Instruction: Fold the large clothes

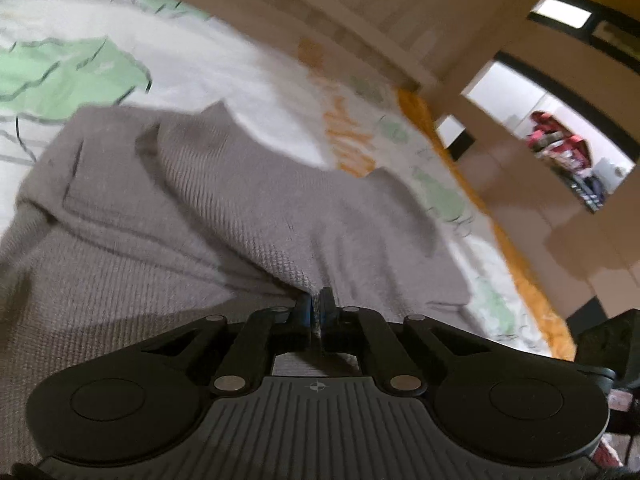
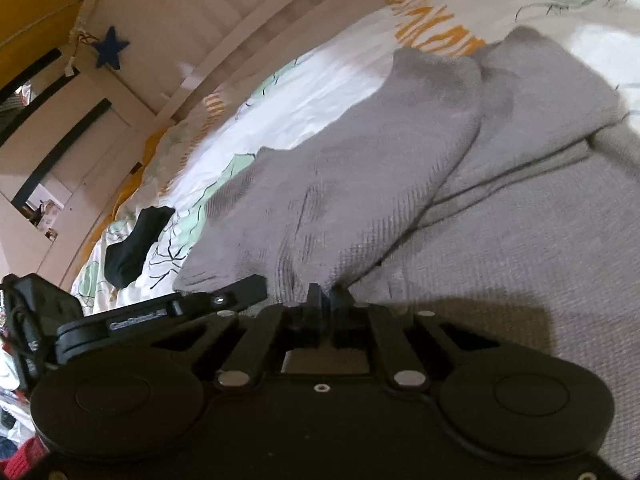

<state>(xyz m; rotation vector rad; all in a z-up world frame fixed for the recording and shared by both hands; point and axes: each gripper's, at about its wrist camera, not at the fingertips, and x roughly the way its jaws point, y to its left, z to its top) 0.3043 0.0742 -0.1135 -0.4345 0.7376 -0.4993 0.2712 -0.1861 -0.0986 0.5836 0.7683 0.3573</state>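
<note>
A large grey waffle-knit garment [image 1: 168, 208] lies on a bed with a white, green and orange printed cover [image 1: 224, 60]. My left gripper [image 1: 317, 300] is shut on a raised fold of the grey cloth, which pulls up into a ridge at its tips. In the right wrist view the same garment [image 2: 440, 168] spreads ahead with two sleeve-like flaps folded over. My right gripper [image 2: 326, 294] is shut on a pinch of the grey cloth, which bunches up at its fingertips.
A black sock-like item [image 2: 134, 240] lies on the bed cover [image 2: 320, 80] at the left. A wooden headboard [image 2: 224, 12] with a blue star [image 2: 110, 48] runs behind. A shelf opening with red items [image 1: 560, 148] is at the right, past the bed's orange edge [image 1: 516, 264].
</note>
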